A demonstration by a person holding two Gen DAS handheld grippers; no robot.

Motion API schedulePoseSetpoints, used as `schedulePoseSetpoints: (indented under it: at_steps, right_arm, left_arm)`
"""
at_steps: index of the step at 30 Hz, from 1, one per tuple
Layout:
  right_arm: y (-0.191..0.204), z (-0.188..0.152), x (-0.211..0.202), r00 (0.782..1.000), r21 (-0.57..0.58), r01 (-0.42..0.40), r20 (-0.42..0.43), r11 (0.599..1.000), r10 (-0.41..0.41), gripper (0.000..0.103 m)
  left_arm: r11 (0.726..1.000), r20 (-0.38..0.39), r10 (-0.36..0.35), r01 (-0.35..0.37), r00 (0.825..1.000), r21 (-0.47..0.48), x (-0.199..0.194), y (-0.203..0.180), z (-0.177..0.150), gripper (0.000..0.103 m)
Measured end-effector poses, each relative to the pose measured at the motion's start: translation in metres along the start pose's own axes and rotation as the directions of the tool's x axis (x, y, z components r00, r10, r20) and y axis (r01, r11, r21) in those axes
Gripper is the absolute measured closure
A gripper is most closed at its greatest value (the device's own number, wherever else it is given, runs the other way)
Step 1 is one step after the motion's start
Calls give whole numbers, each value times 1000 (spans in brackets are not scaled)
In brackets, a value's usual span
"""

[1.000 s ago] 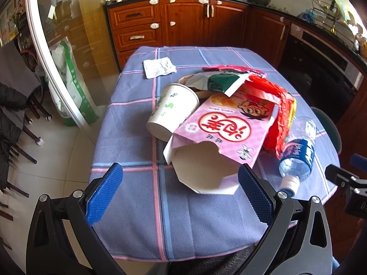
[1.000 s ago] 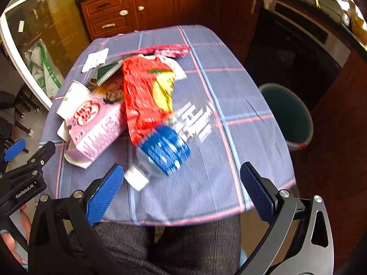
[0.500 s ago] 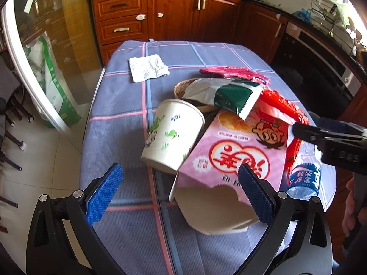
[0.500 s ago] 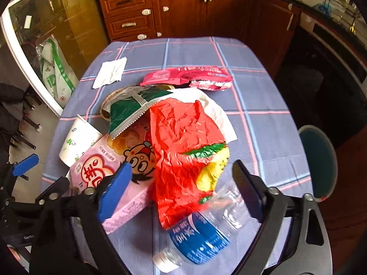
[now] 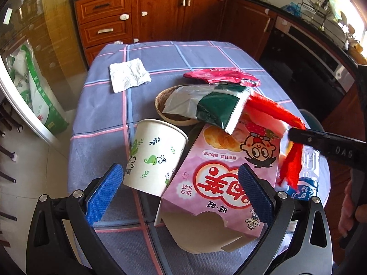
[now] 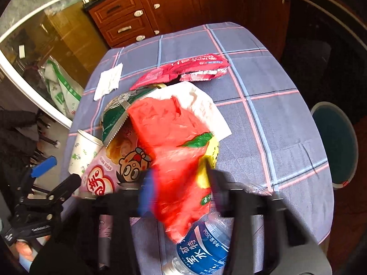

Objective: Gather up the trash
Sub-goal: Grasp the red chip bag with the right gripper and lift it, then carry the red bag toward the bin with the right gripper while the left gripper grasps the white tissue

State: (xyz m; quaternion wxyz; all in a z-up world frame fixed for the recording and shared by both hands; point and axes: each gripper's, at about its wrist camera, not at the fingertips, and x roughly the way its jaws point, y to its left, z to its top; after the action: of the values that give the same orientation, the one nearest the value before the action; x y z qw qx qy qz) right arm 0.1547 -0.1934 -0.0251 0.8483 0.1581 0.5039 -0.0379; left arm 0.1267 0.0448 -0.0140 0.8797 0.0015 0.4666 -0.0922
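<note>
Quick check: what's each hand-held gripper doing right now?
Left hand-held gripper: open, holding nothing.
Right hand-held gripper: jaws closing on the red wrapper.

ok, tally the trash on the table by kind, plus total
Paper cup: 1
Pink snack box: 1
Snack wrappers, red bag, green-silver, crimson: 3
Water bottle: 1
White napkin: 1
Total: 7

The left gripper point(image 5: 180, 190) has a black, angular frame with triangular cut-outs, silver screw heads at its joints, and blue ribbed pads on its fingers point(image 5: 104, 197). The right gripper point(image 6: 179, 188) shows blurred black arms with a blue pad; from the left wrist camera its black arm carries raised letters reading "DAS".
</note>
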Motion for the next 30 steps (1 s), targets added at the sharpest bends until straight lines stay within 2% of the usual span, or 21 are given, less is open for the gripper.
schedulePoseSetpoints:
  at_steps: [2, 4, 14, 19, 26, 30]
  right_arm:
    - [-8, 2, -6, 1000, 34, -27, 10, 999, 27, 93]
    - [-14, 4, -10, 999, 40, -10, 31, 999, 8, 97]
    - [-55, 10, -31, 988, 149, -118, 116, 982, 102, 97]
    - [-83, 7, -35, 984, 212, -140, 136, 967, 113, 97]
    - [-116, 9, -49, 981, 252, -132, 174, 959, 89, 97]
    - [-135, 9, -53, 980, 269, -118, 187, 956, 68, 97]
  left_arm:
    - [1000, -3, 0, 0, 1000, 8, 0, -3, 2, 3]
    - [1000, -7, -2, 2, 1000, 16, 1, -6, 4, 3]
    - [994, -12, -11, 13, 1000, 111, 5, -47, 15, 3]
    - [988, -26, -19, 22, 999, 154, 9, -71, 22, 3]
    - [962, -51, -47, 59, 998, 268, 22, -134, 44, 3]
    - [949, -123, -45, 81, 991, 304, 53, -169, 60, 3]
